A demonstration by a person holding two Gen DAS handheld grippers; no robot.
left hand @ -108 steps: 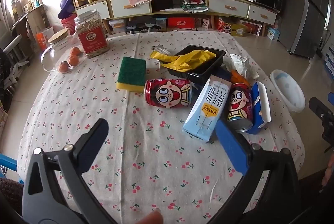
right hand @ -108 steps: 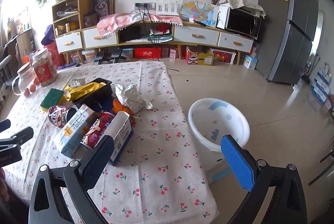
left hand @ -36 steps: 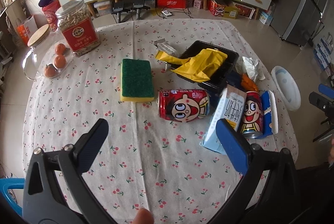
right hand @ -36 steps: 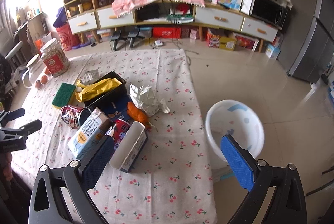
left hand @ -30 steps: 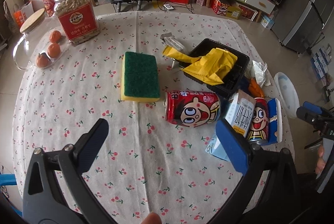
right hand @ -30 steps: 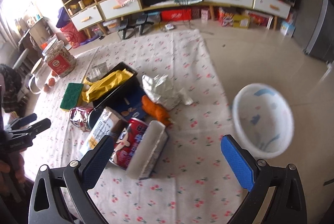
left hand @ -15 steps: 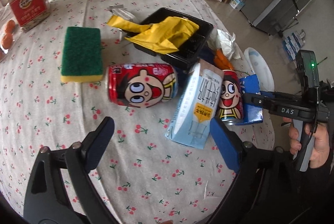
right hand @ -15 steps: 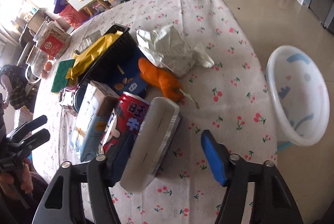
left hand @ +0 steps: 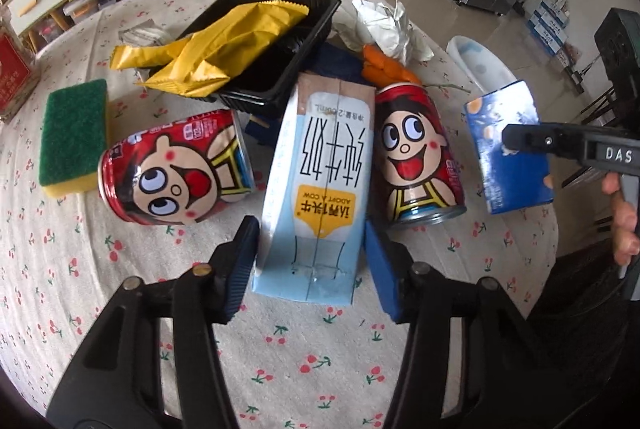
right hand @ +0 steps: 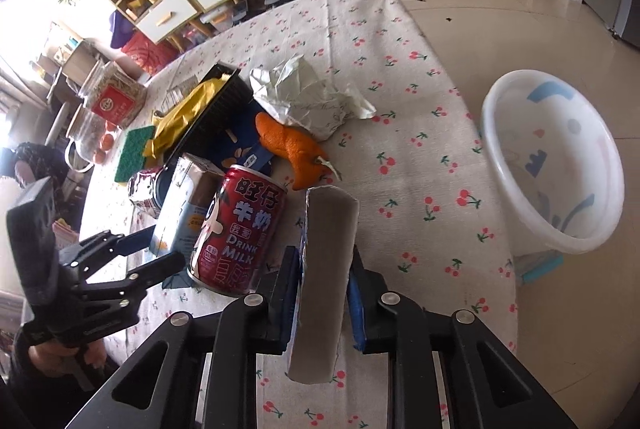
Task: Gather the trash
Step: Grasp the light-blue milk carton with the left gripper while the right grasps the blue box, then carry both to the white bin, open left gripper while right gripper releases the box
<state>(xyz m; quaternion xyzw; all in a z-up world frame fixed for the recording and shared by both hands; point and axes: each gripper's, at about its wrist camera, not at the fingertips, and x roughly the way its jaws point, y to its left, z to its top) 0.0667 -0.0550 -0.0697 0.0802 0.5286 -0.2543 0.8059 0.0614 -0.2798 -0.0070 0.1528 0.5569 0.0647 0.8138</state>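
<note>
My left gripper (left hand: 310,261) has its two fingers close around the near end of a light-blue milk carton (left hand: 320,189) lying on the cherry tablecloth; I cannot tell if the pads touch it. My right gripper (right hand: 324,293) is shut on a blue snack box (right hand: 326,269), also seen in the left wrist view (left hand: 508,153). Two red milk cans (left hand: 176,173) (left hand: 416,157) lie on either side of the carton. A white bin (right hand: 556,157) stands on the floor right of the table.
A black tray (left hand: 272,37) with a yellow wrapper (left hand: 224,45), crumpled white paper (right hand: 308,97), orange peel (right hand: 296,149), a green sponge (left hand: 74,137) and glass jars (right hand: 112,97) are on the table. The table edge (right hand: 496,229) runs beside the bin.
Both grippers dropped toward the trash. The left one has narrowed around the milk carton's end. The right one has closed on the blue box.
</note>
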